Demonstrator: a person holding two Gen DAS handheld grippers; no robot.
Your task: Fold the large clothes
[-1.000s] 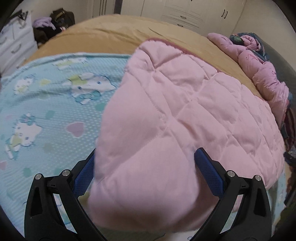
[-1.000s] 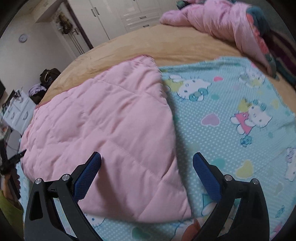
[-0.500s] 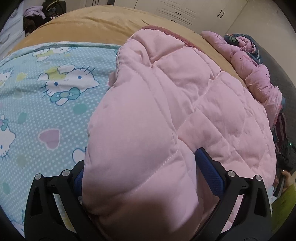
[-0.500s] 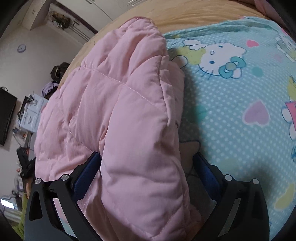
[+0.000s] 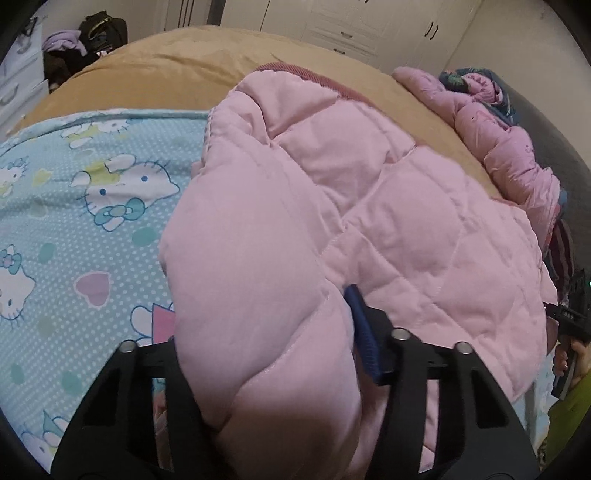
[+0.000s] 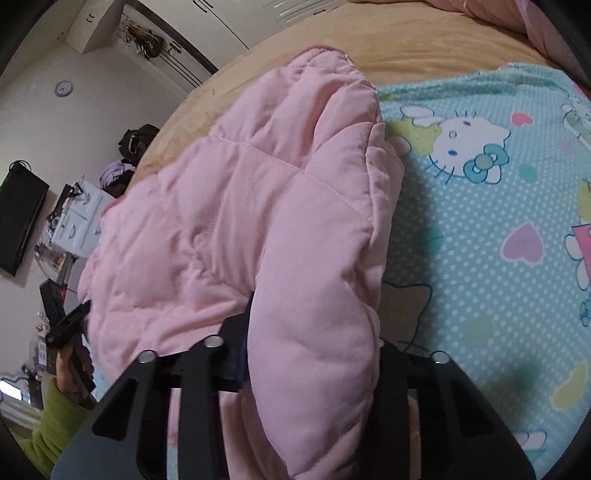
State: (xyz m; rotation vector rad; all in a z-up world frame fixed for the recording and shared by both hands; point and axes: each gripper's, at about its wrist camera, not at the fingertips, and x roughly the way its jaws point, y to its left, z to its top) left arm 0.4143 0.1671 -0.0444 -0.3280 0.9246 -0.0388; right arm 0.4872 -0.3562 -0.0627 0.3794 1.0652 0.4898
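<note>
soft, dim indoor light; fisheye-bent edges, blurred foreground.

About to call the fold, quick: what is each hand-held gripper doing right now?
Left hand-held gripper: closed on the pink quilted padded jacket.
Right hand-held gripper: closed on the same jacket's edge.

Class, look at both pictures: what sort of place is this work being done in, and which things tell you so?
Most likely a home bedroom: a bed with a cartoon-cat sheet, white wardrobes behind it, and a wall clock.
</note>
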